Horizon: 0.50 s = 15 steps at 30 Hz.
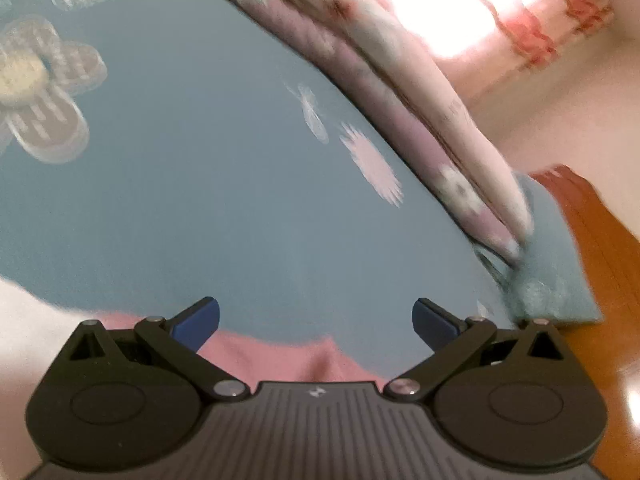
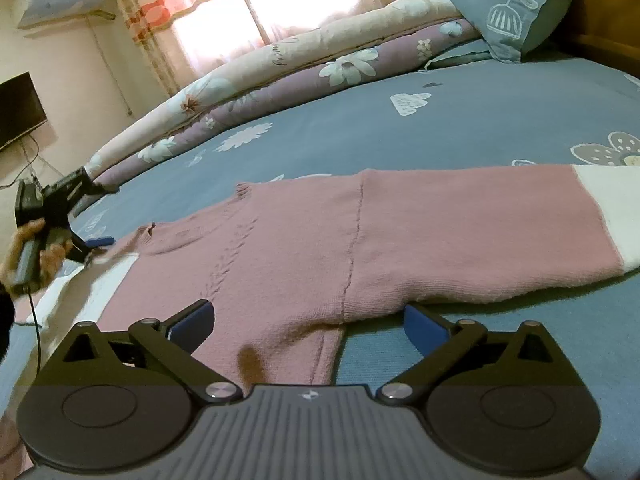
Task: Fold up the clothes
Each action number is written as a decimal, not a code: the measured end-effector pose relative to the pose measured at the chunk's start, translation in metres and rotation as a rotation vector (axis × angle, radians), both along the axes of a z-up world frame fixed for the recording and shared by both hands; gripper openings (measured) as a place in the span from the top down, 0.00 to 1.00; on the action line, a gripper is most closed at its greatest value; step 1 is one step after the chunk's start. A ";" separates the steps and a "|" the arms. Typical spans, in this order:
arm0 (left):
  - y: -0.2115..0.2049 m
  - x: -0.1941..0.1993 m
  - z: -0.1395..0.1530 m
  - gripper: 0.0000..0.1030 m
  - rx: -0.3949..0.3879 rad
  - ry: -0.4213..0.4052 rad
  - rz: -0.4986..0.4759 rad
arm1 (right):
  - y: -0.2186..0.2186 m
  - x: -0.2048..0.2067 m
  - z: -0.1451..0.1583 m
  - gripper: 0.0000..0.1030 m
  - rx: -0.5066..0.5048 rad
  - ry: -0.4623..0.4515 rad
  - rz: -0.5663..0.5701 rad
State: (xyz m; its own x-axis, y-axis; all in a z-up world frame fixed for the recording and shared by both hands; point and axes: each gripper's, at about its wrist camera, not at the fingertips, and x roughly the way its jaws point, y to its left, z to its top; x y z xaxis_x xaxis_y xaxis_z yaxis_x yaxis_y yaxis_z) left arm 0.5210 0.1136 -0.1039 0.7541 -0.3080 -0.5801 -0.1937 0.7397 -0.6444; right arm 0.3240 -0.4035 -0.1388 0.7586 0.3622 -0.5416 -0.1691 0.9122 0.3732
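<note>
A pink knit sweater (image 2: 280, 240) lies flat on the blue bed sheet (image 2: 460, 128). One sleeve stretches right and ends in a white cuff (image 2: 612, 216). My right gripper (image 2: 306, 322) is open near the armpit seam, with its left finger over the knit and its right finger over bare sheet. At the far left a hand (image 2: 24, 248) holds my left gripper beside the sweater's other white part (image 2: 108, 280). In the blurred left wrist view, my left gripper (image 1: 316, 320) is open and empty, with pink knit (image 1: 288, 356) just below its fingers and white cloth (image 1: 24, 320) at the left.
A rolled floral duvet (image 2: 280, 68) runs along the far side of the bed, and a blue pillow (image 2: 508, 12) lies at its right end. Behind are a curtained window (image 2: 248, 4), a dark screen (image 2: 16, 108) and an air conditioner (image 2: 56, 4). A wooden floor (image 1: 608, 280) borders the bed.
</note>
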 end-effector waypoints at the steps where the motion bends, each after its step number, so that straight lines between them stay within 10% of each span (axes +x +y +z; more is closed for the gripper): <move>1: 0.005 -0.005 0.004 0.01 -0.013 -0.014 -0.004 | 0.001 0.000 0.000 0.00 -0.003 -0.001 0.001; 15: 0.043 -0.030 -0.020 0.01 -0.115 -0.059 0.054 | 0.005 -0.001 0.000 0.00 -0.036 -0.011 0.008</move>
